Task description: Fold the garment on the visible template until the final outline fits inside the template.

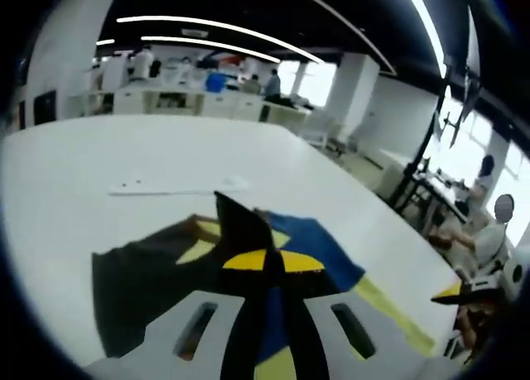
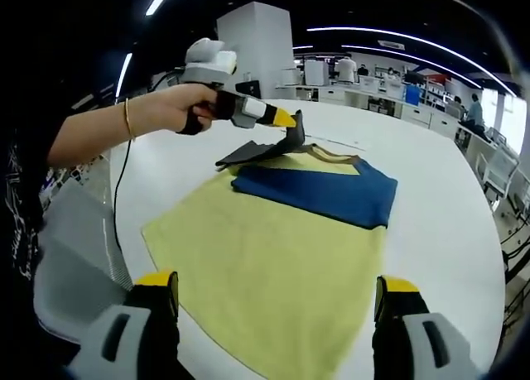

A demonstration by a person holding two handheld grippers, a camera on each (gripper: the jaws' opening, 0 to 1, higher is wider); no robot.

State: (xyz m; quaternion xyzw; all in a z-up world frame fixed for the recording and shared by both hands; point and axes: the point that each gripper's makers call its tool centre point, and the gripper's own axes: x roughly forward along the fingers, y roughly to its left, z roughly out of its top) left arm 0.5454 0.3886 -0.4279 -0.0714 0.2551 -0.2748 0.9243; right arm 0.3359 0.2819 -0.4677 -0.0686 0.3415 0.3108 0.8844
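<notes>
A blue garment with a tan collar lies folded at the far end of the yellow template mat on the white table. A dark flap of the garment is lifted off the mat's far left corner by my left gripper, which a hand holds. In the left gripper view that gripper is shut on the dark cloth, with blue fabric and the mat's edge beyond. My right gripper hangs open over the mat's near edge, holding nothing.
A thin white strip lies on the table beyond the garment. People sit at the right, and desks line the back wall. A chair stands past the table's far right edge. A cable trails off the left side.
</notes>
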